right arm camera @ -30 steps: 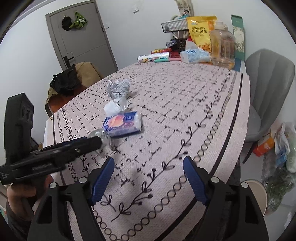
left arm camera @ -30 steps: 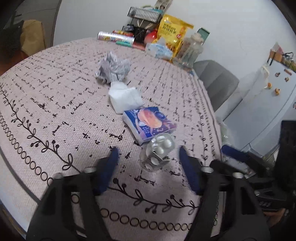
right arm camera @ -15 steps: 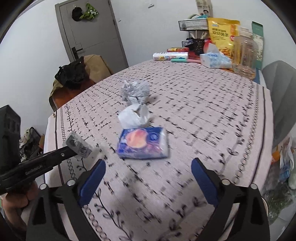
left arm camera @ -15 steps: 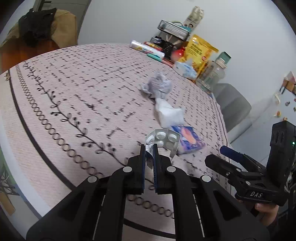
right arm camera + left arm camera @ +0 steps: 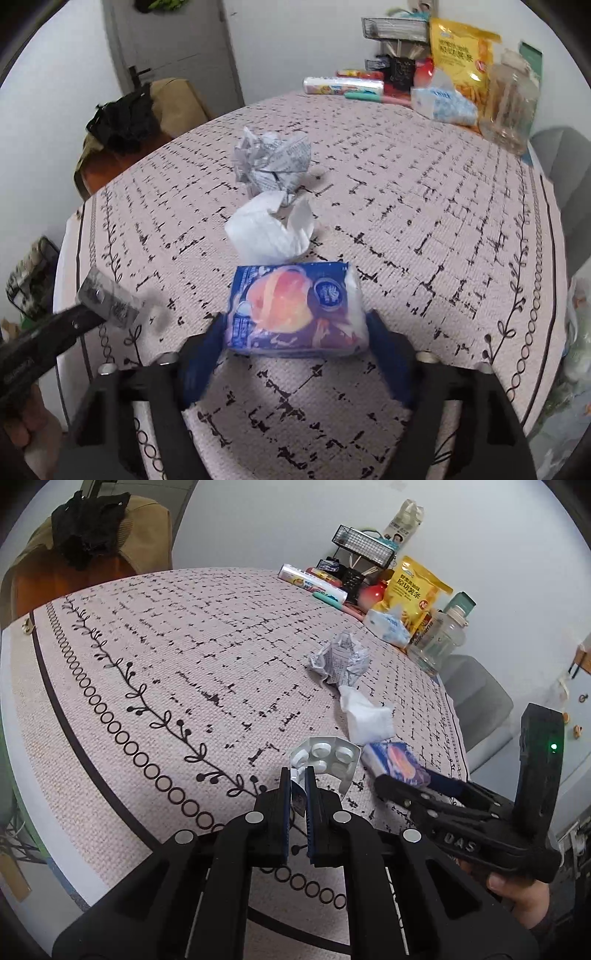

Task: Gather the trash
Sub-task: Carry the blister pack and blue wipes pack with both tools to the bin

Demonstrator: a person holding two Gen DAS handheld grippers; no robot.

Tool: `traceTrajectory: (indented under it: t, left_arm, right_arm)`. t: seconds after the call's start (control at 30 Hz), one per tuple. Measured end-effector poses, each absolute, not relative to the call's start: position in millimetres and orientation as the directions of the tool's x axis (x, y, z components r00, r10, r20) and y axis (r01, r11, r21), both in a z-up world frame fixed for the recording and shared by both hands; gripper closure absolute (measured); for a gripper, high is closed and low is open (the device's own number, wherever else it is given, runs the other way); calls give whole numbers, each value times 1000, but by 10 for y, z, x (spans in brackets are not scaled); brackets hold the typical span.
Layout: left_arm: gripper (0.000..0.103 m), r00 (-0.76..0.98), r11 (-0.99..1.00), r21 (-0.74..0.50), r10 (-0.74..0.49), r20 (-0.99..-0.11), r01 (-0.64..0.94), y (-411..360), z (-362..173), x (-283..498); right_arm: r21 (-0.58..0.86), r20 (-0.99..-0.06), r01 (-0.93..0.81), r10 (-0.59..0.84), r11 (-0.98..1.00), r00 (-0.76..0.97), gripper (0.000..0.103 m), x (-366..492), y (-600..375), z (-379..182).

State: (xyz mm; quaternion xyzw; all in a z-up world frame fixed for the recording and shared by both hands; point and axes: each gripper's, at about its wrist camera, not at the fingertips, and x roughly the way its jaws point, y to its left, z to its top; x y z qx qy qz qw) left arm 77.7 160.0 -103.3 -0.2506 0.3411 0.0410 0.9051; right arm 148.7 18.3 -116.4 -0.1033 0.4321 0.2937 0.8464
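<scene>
My left gripper [image 5: 296, 775] is shut on a silver pill blister pack [image 5: 327, 758] and holds it above the table; the pack also shows in the right wrist view [image 5: 107, 299]. My right gripper [image 5: 295, 347] is open, with its blue fingers on either side of a blue tissue packet [image 5: 295, 306] that lies on the table. Just beyond the packet lie a crumpled white tissue [image 5: 271, 230] and a crumpled ball of printed paper [image 5: 271, 158]. In the left wrist view the right gripper [image 5: 417, 775] sits over the blue packet [image 5: 395, 757], beside the tissue [image 5: 365, 716] and paper ball [image 5: 340, 659].
The round table has a patterned pink cloth [image 5: 424, 206]. At its far edge stand a yellow snack bag [image 5: 461, 48], a clear jar [image 5: 509, 99], a tissue pack [image 5: 439, 103] and a wire rack [image 5: 364, 546]. A grey chair [image 5: 476, 701] is at the right; a brown chair with dark cloth [image 5: 129, 122] is at the left.
My left gripper closed on the blister pack and lifted it toward the table's left. My right gripper moved forward until its open fingers straddle the blue packet.
</scene>
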Motion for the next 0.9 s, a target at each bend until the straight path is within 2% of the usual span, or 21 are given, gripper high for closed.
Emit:
traceTrajectory:
  t: [0.4,0.9]
  left_arm:
    - [95,775,907,-385,-118,-620,-170,1207,-732,952]
    - [95,759,937,-349,-244,-603,24,231,-423,1473]
  right_arm:
    - [214,-708,-561,523,800,475,33,1317,-454,-857]
    - [269,-587,-411,487,871,646,32,1324,-1762,-511]
